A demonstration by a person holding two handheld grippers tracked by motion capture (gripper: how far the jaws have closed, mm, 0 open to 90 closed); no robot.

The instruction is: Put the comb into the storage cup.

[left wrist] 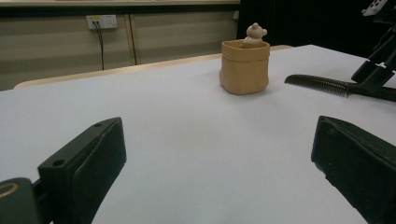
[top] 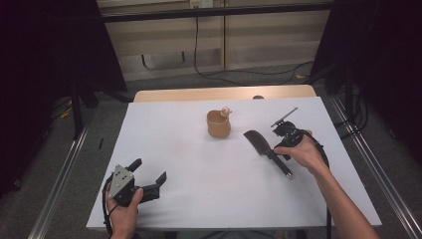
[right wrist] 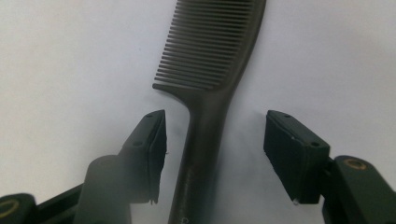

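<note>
A black comb (top: 266,145) lies flat on the white table top (top: 199,199), right of centre, teeth toward the far left. My right gripper (top: 279,151) points down over its handle. In the right gripper view the jaws (right wrist: 215,121) stand on either side of the comb handle (right wrist: 205,140) with a gap on each side, so the pads do not touch it. My left gripper (top: 149,170) rests near the front left edge, open with nothing between its jaws (left wrist: 219,149). From there the comb (left wrist: 327,85) shows at the right, and the right gripper (left wrist: 373,70) stands over it.
A tan cup (top: 219,124) with a small bear figure (top: 226,110) on its rim stands at the middle back of the table, just left of the comb's teeth; it is straight ahead as cup (left wrist: 244,67) in the left gripper view. Metal rails run along both table sides.
</note>
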